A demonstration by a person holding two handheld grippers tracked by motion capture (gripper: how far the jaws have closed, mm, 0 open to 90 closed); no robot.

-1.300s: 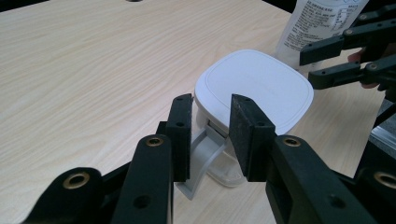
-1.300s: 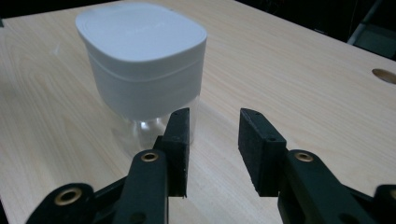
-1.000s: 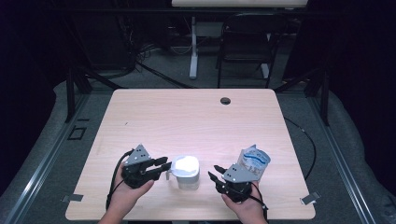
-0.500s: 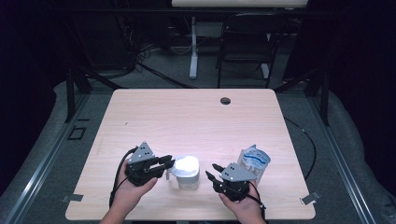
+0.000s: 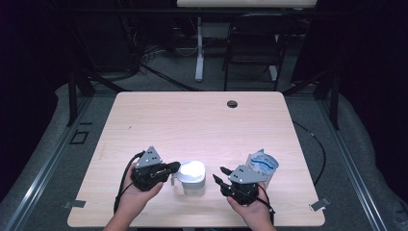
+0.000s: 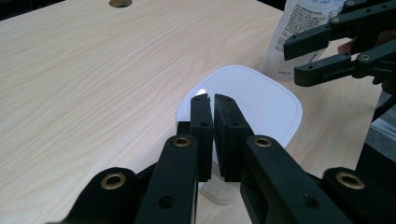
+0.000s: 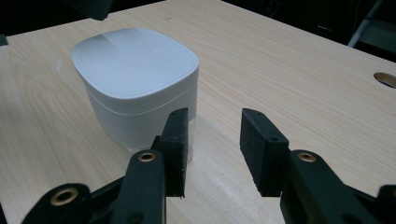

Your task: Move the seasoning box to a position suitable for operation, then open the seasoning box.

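Note:
A white lidded container [image 5: 192, 176] [image 6: 261, 102] [image 7: 135, 70] stands near the table's front edge, between my two grippers. My left gripper [image 5: 175, 169] [image 6: 214, 98] is at its left side. Its jaws have just been closing and now pinch a thin pale tab that sticks out from the container's side. My right gripper [image 5: 220, 174] [image 7: 217, 116] [image 6: 293, 60] points at the container from the right, a short gap away. Its jaws have just been opening, and nothing is between them. A white and blue pouch [image 5: 262, 166] [image 6: 308, 28] stands just behind the right gripper.
The light wooden table [image 5: 192, 125] has a round cable hole [image 5: 232, 103] [image 6: 120, 3] [image 7: 385, 79] near its far edge. A dark chair [image 5: 252, 53] and a white table leg [image 5: 198, 48] stand beyond it. Both hands are close to the front edge.
The left jaws have come together at the container's left side. The right jaws stand a little wider apart. Both hands and the container stay about where they were.

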